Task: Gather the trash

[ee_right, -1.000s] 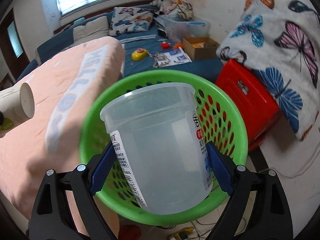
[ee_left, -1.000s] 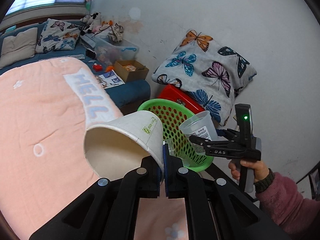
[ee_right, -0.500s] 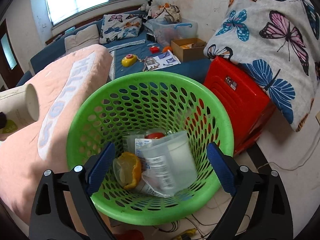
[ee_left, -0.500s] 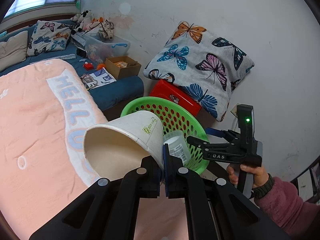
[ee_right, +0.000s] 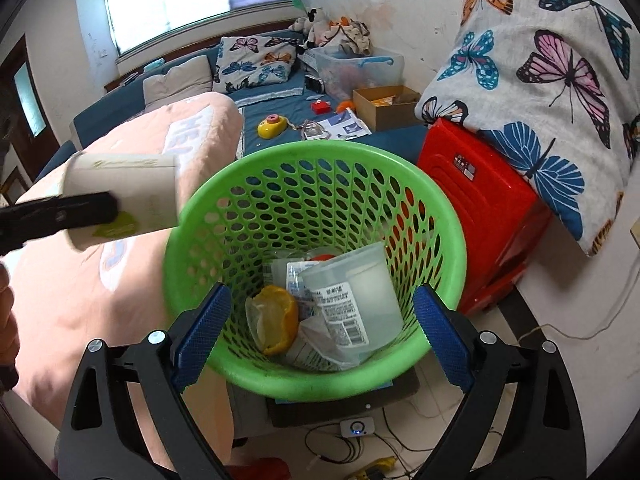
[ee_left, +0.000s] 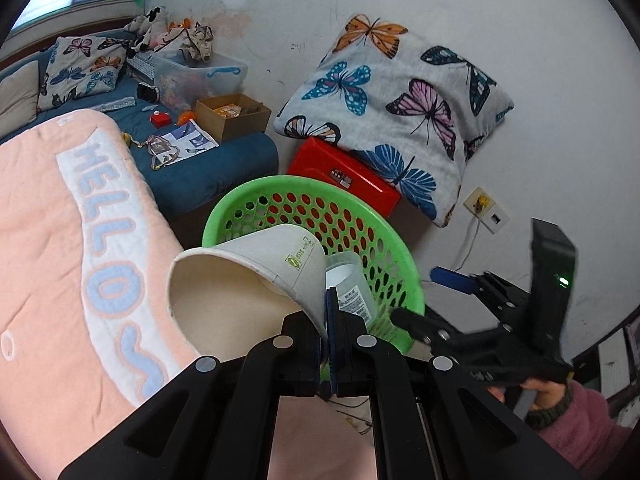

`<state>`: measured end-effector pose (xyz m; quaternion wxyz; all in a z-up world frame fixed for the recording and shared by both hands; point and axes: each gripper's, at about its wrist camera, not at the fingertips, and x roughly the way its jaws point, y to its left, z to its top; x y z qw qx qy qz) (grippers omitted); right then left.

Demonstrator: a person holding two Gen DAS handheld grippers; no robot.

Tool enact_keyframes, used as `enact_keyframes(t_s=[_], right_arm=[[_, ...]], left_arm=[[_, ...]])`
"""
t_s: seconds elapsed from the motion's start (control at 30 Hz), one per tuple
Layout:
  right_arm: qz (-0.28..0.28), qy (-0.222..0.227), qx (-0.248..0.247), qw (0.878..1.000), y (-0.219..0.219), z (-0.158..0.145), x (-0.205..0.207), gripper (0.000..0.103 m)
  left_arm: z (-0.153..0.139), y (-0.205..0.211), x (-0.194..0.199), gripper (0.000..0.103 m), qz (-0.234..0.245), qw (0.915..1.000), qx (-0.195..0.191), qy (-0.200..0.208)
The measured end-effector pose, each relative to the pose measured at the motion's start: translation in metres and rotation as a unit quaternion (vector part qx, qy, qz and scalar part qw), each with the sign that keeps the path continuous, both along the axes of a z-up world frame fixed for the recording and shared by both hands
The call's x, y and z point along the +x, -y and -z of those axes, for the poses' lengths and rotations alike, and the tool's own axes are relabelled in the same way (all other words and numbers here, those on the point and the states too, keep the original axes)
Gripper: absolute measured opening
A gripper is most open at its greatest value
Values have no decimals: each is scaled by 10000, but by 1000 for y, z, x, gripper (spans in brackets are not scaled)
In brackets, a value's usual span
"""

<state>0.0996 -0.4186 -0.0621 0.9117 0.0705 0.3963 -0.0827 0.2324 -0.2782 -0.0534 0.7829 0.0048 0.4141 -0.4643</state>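
One green basket (ee_right: 316, 184) stands beside the pink bed (ee_left: 60, 280) and one paper cup (ee_left: 248, 276) hangs tilted at its rim, its wall pinched in the clenched left claw (ee_left: 327, 340). The right claw (ee_right: 320, 336) gapes over the basket with nothing between its blue pads. Only the right wrist view looks down inside: one clear plastic cup (ee_right: 360, 300), one orange peel (ee_right: 276, 320) and crumpled wrappers; the left wrist view alone shows the pink sleeve (ee_left: 580, 432).
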Motion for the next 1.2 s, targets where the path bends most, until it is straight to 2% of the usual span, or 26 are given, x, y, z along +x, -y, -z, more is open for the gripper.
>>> enact_keyframes(t_s=[0.3,0.37,0.43,0.5,0.67,0.8,1.1,1.2], right_arm=[[88,-8,205,9998,-2,11,-17,92],[124,-9,299,9995,-1,14,-21,92],[156,-13,352,9993,-1,16,-23,92],[154,-14,389,9991,-1,17,-26,92],[157,21,429,9990,-4,17,-30,92],[146,92,452,9988,-10,13,-33,92],[-48,286,485,9984,-38,-5,-35,92],[-153,329,425,9984,-53,-11,-34,92]], left_arm=[[17,27,4,6,103,9997,152,-152],[19,31,5,16,81,9997,188,-142],[22,32,5,40,10,9996,234,-155],[24,31,5,41,-16,9997,204,-142],[19,21,1,57,-140,9996,247,-22],[10,0,-2,70,-414,9989,214,99],[-14,-65,-14,83,-1176,9909,319,579],[-20,-88,-21,84,-1399,9873,323,683]])
